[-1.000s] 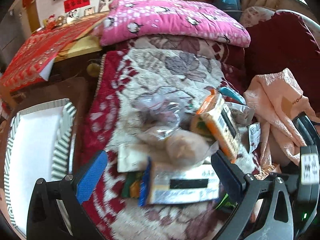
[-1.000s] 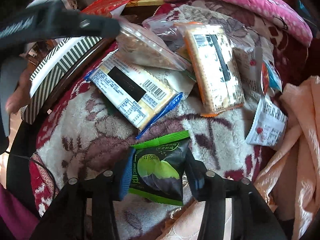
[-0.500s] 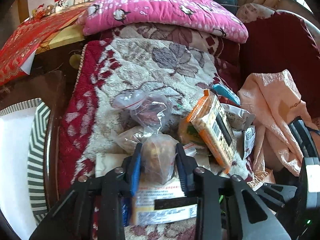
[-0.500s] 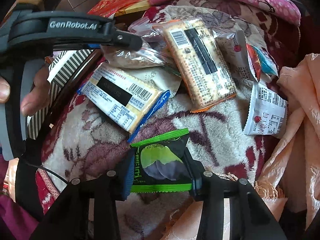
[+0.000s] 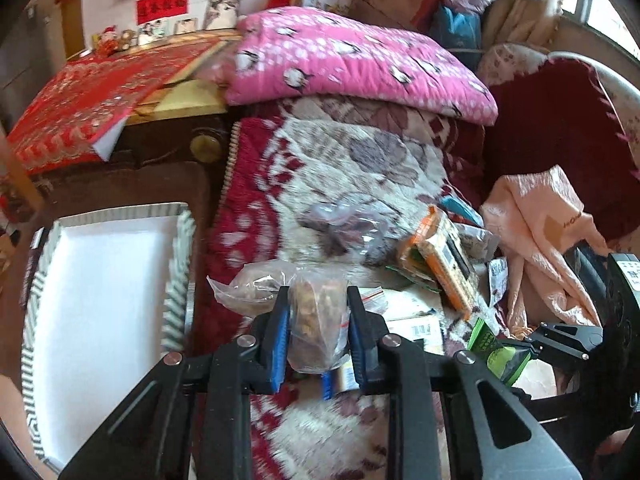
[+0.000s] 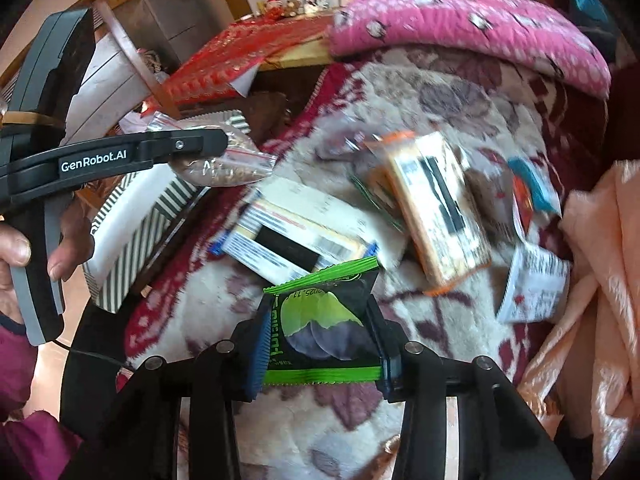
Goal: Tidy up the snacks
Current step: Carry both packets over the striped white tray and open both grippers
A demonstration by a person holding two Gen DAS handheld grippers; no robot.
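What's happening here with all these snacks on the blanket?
A person is sorting snacks with a handheld tool in each hand. The left tool is closing on a clear bag of brown snacks; the right tool grips a green-and-black packet. A striped box sits open at the left, while more packets lie on the blanket.

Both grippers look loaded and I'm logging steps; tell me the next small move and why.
Probably swing the left gripper, its jaws closing on the clear bag of snacks, over to the striped box. The box is open beside it, and the right gripper already holds the green packet.
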